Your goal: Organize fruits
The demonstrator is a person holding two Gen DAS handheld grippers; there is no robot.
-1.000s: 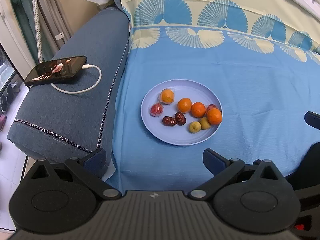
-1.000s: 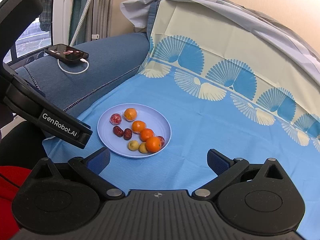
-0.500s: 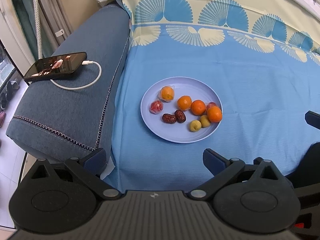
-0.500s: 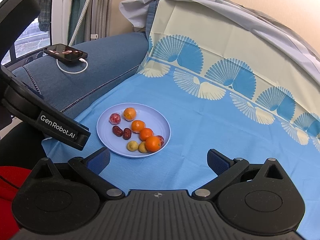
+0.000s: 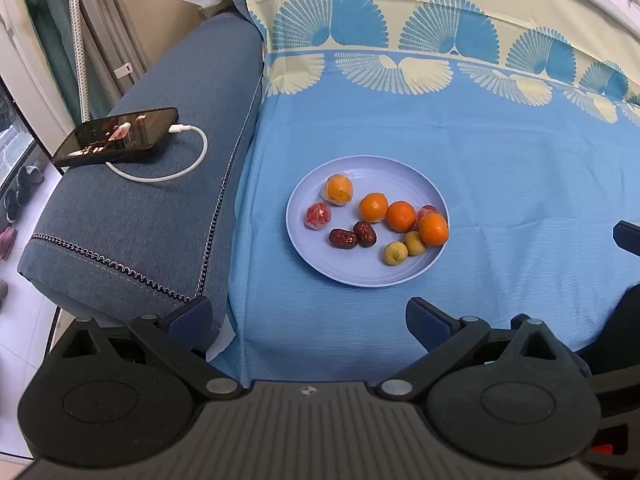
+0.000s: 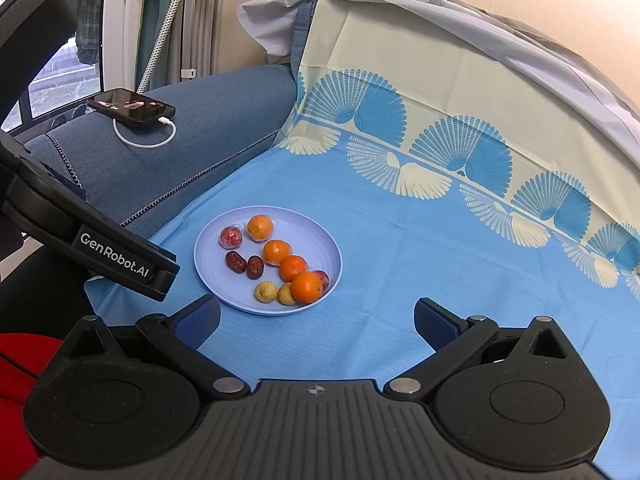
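A pale blue plate (image 5: pixel 360 272) lies on the blue cloth and also shows in the right wrist view (image 6: pixel 216 280). On it are several oranges (image 5: pixel 401 216), one of them wrapped (image 5: pixel 339 189), two dark red dates (image 5: pixel 343 238), two small yellow fruits (image 5: pixel 395 253) and a wrapped red fruit (image 5: pixel 318 215). My left gripper (image 5: pixel 310 316) is open and empty, held above the cloth in front of the plate. My right gripper (image 6: pixel 318 318) is open and empty, in front of the plate and to its right. The left gripper's body (image 6: pixel 112 256) shows in the right wrist view.
A phone (image 5: pixel 116 136) on a white charging cable (image 5: pixel 188 164) lies on the blue sofa armrest (image 5: pixel 140 220) left of the plate. The patterned cloth (image 5: pixel 500 152) rises up the sofa back behind the plate. A floor edge and shoes (image 5: pixel 16 196) are at far left.
Both views have shifted slightly; the plate sits a little higher in the left wrist view. Both grippers stay open and empty.
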